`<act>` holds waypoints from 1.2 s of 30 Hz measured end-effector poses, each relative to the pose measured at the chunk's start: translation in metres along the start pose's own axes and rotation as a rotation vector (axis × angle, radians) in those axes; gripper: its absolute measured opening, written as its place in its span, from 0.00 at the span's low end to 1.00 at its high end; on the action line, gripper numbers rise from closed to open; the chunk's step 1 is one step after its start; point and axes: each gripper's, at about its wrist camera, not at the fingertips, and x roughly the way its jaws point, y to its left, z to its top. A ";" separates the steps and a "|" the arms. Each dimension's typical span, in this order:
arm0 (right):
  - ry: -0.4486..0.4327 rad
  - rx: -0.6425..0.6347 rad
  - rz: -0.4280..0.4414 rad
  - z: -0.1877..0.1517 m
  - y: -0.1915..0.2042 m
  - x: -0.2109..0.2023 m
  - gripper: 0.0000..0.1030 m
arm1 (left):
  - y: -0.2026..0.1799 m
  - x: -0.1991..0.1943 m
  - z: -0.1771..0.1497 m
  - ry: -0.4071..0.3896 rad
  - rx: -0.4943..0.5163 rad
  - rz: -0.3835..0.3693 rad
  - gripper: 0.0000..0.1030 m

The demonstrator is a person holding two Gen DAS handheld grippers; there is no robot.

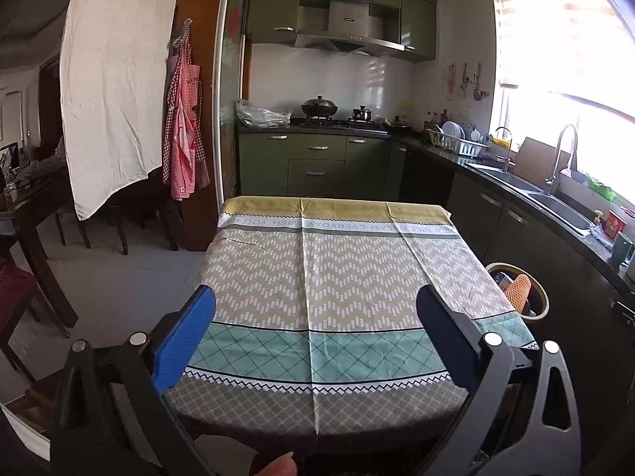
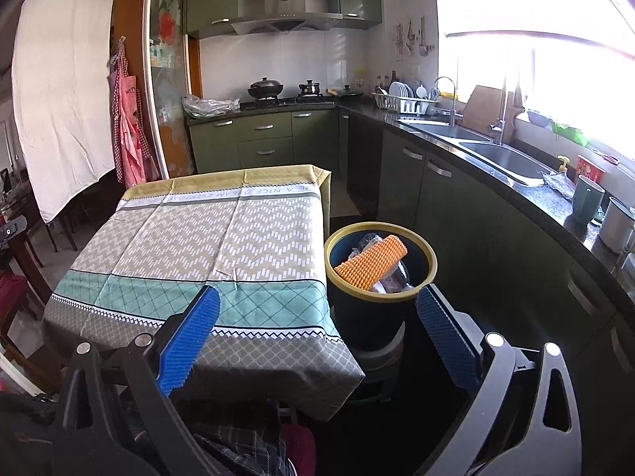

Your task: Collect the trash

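The orange ridged trash piece (image 2: 371, 263) lies tilted across the top of the yellow-rimmed bin (image 2: 431, 265), over crumpled clear wrappers (image 2: 391, 279). The bin stands just ahead of the right gripper (image 2: 317, 317), between its spread fingers, touching neither. That gripper is wide open and holds nothing. The left gripper (image 1: 315, 317) is likewise wide open and empty, held over the near edge of the counter's patterned cloth (image 1: 317, 277); the bin (image 1: 541, 305) sits beyond its right finger, beside the counter.
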 end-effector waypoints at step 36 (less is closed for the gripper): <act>0.020 -0.013 0.001 -0.002 0.003 0.019 0.95 | -0.009 -0.003 -0.007 0.010 0.017 0.014 0.94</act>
